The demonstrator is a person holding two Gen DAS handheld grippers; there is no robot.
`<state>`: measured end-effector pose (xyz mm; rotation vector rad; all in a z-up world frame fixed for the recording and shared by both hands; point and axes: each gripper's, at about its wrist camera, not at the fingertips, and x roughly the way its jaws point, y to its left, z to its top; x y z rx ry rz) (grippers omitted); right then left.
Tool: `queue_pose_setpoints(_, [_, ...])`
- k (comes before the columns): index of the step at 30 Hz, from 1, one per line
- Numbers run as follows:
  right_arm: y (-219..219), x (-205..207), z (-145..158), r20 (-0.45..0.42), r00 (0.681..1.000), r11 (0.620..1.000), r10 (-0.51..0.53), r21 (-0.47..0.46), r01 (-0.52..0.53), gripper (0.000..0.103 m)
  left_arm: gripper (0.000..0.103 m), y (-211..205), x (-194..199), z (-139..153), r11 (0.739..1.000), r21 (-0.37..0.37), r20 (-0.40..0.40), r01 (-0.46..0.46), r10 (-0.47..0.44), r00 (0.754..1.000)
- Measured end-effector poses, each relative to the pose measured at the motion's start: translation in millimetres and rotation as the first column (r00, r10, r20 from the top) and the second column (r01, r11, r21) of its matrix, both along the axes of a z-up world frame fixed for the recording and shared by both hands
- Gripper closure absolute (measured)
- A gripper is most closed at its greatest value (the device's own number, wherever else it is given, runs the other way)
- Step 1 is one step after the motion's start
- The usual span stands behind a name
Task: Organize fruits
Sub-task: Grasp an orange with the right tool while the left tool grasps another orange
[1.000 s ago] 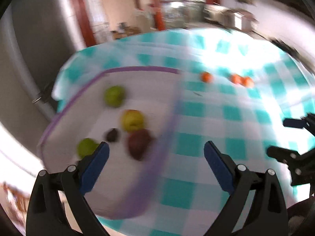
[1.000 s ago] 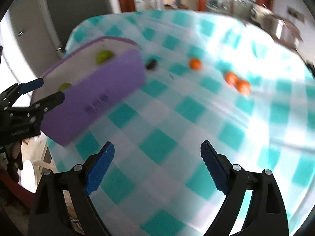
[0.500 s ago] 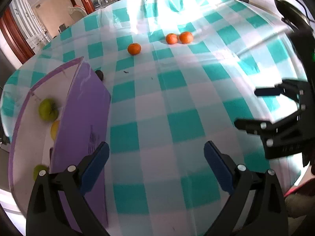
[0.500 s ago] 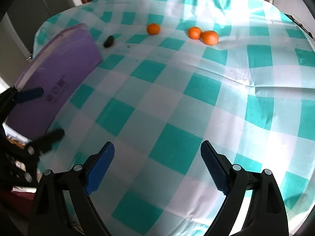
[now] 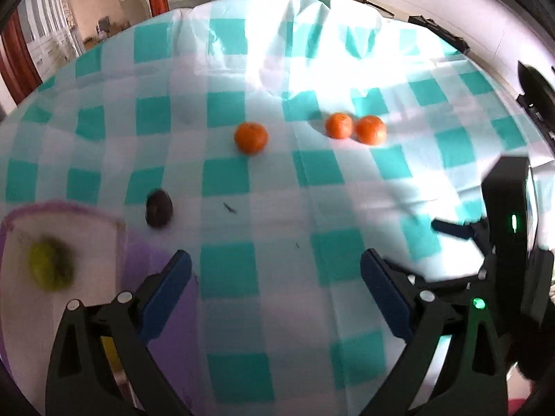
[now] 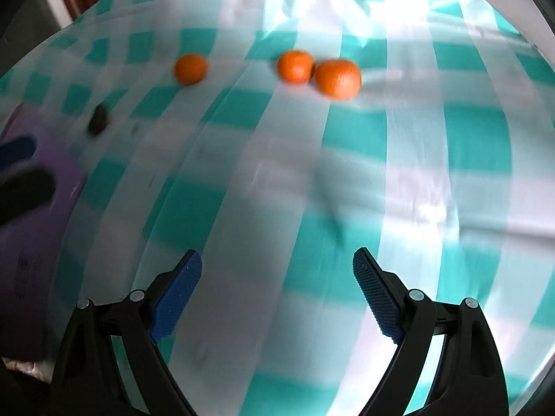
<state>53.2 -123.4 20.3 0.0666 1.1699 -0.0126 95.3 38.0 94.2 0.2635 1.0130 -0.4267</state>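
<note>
Fruits lie scattered across a table draped in a teal-and-white checked cloth (image 5: 225, 180). A purple-walled box (image 5: 156, 270) with a white floor sits at the cloth's left edge, a green fruit (image 5: 50, 267) blurred inside it. The left gripper (image 5: 275, 280) hangs above the cloth beside the box, jaws spread wide and empty; the right gripper (image 6: 277, 280) likewise hovers with jaws wide, holding nothing. Beyond them, two oranges (image 5: 371, 129) (image 5: 339, 125) rest touching each other, a third orange (image 5: 250, 137) sits apart to their left, and a small dark fruit (image 5: 159, 207) lies on the cloth just outside the box's far corner.
</note>
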Motion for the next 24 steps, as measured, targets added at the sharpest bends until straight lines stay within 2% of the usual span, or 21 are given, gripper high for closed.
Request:
queue_pose_setpoints(2, [-5.1, 25.3, -1.6, 0.017, 1.000, 1.000, -0.019, -0.017, 0.020, 0.018, 0.002, -9.5, 1.8, -6.5, 0.998, 0.039, 0.038, 0.047, -0.048, 0.998])
queue_pose_setpoints(3, [-14.9, 51.9, -4.1, 0.035, 0.998, 0.998, -0.048, -0.042, 0.050, 0.018, 0.002, -13.7, 2.4, -9.8, 0.996, 0.054, 0.048, 0.067, -0.069, 0.996])
queue_pose_setpoints(5, [-23.8, 72.6, -7.3, 0.045, 0.997, 0.995, -0.062, -0.074, 0.065, 0.018, 0.002, -24.2, -0.8, -18.3, 0.988, 0.098, 0.076, 0.117, -0.124, 0.989])
queue_pose_setpoints(7, [-29.0, 85.4, -9.4, 0.050, 0.997, 0.993, -0.060, -0.098, 0.065, 0.021, 0.002, -28.8, -4.5, -25.9, 0.981, 0.159, 0.117, 0.116, -0.135, 0.984])
queue_pose_setpoints(9, [-38.5, 112.1, -13.0, 0.061, 0.997, 0.990, -0.037, -0.134, 0.045, 0.027, 0.002, -29.7, -6.9, -31.7, 0.972, 0.201, 0.144, 0.120, -0.151, 0.978])
queue_pose_setpoints(13, [-39.5, 135.5, -13.9, 0.080, 0.997, 0.990, 0.020, -0.144, -0.008, 0.029, 0.002, -32.2, -12.9, -33.7, 0.960, 0.232, 0.183, 0.155, -0.200, 0.963])
queue_pose_setpoints(15, [-40.5, 139.3, -14.0, 0.085, 0.996, 0.994, 0.031, -0.108, -0.021, 0.039, 0.002, -38.0, -19.2, -29.4, 0.954, 0.238, 0.219, 0.184, -0.238, 0.946])
queue_pose_setpoints(16, [-40.5, 139.3, -14.0, 0.085, 0.996, 0.994, 0.031, -0.108, -0.021, 0.047, 0.002, -42.5, -21.3, -25.7, 0.948, 0.237, 0.239, 0.212, -0.268, 0.933])
queue_pose_setpoints(17, [-41.5, 139.7, -13.9, 0.087, 0.996, 0.996, 0.024, -0.091, -0.017, 0.057, 0.002, -46.2, -19.4, -25.2, 0.945, 0.236, 0.238, 0.224, -0.280, 0.930])
queue_pose_setpoints(20, [-47.4, 125.1, -11.3, 0.092, 0.994, 0.997, -0.051, -0.050, 0.055, 0.060, 0.002, -54.6, 8.1, -28.0, 0.960, 0.203, 0.181, 0.192, -0.230, 0.956])
queue_pose_setpoints(22, [-52.2, 108.5, -10.0, 0.099, 0.989, 0.994, -0.108, -0.020, 0.110, 0.060, 0.002, -58.1, 40.0, -30.9, 0.978, 0.165, 0.129, 0.124, -0.146, 0.981])
queue_pose_setpoints(24, [-55.3, 87.5, -10.3, 0.096, 0.983, 0.988, -0.156, 0.010, 0.155, 0.060, 0.002, -61.7, 68.4, -34.6, 0.988, 0.143, 0.091, 0.062, -0.076, 0.993])
